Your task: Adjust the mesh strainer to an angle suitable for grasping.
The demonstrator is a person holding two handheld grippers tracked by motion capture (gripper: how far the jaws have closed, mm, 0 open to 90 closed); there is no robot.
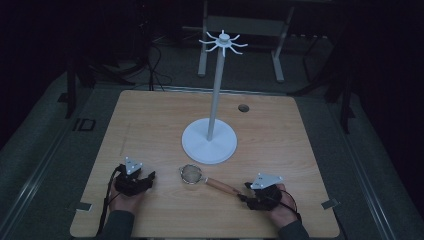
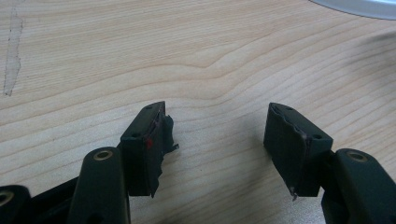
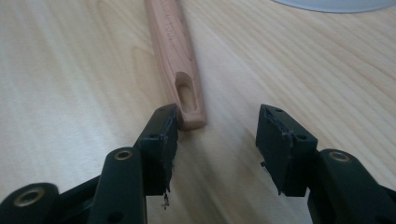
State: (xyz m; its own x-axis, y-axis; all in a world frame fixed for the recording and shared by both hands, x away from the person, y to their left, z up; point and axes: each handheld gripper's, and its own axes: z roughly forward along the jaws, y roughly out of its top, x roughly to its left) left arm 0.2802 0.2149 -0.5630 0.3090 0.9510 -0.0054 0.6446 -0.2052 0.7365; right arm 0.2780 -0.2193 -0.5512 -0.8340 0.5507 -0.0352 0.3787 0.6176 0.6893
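One wooden table [image 1: 150, 120] carries a white stand [image 1: 209, 142]; a strainer [image 1: 192, 174] (wooden handle [image 3: 175, 51]) lies before its base. The right gripper [image 3: 217, 126] gapes empty at the handle's end; the left gripper [image 2: 215, 130] gapes empty too.

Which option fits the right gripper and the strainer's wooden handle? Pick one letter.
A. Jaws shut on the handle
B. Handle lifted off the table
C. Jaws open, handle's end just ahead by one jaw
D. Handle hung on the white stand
C: the right gripper has its jaws apart with bare table between them, and the end of the wooden handle lies flat on the table beside one jaw tip.
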